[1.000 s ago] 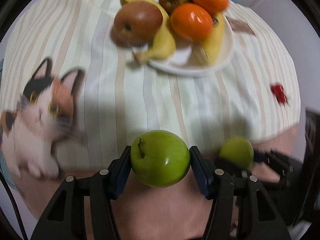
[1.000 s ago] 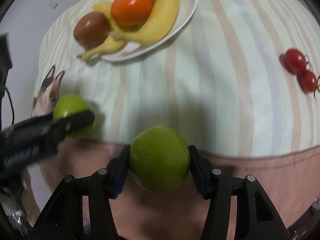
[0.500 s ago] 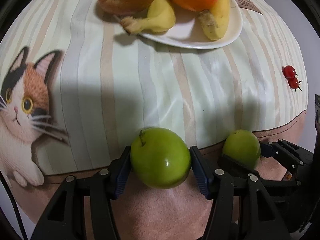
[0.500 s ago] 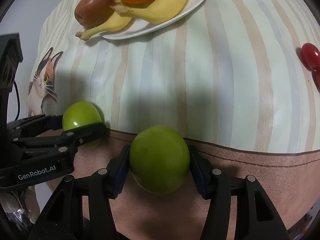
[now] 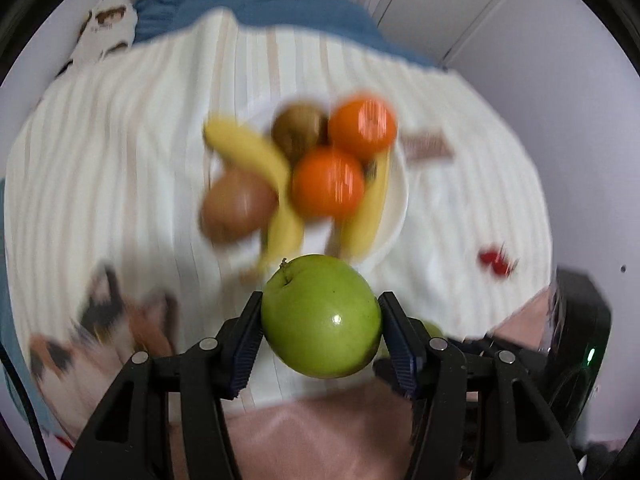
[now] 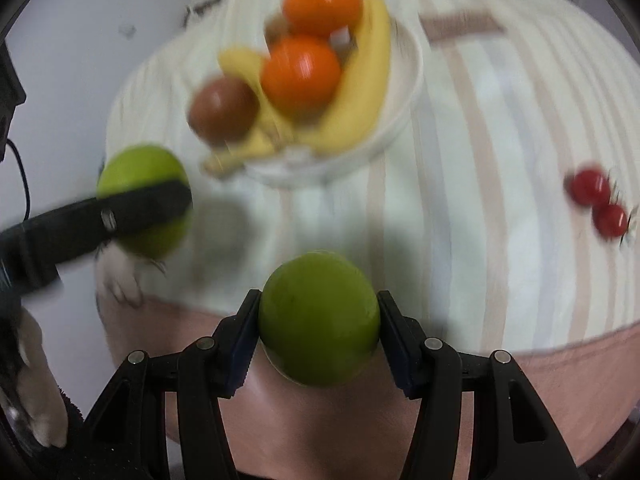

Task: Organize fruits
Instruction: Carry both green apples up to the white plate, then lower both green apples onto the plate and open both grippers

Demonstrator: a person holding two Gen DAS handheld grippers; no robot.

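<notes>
My left gripper is shut on a green apple with its stem up, held above the near edge of the striped cloth. My right gripper is shut on a second green apple. The left gripper's apple also shows in the right wrist view, at the left. Ahead stands a white plate with two oranges, bananas, a reddish apple and a brown fruit. The same plate shows in the right wrist view. Both views are blurred.
Two red cherry tomatoes lie on the cloth to the right of the plate, also in the left wrist view. A cat picture is printed at the cloth's left. A brown label sits beyond the plate.
Both grippers have lifted and tilted up with their apples still held. The plate now sits nearer the middle of both views, and the whole table top shows.
</notes>
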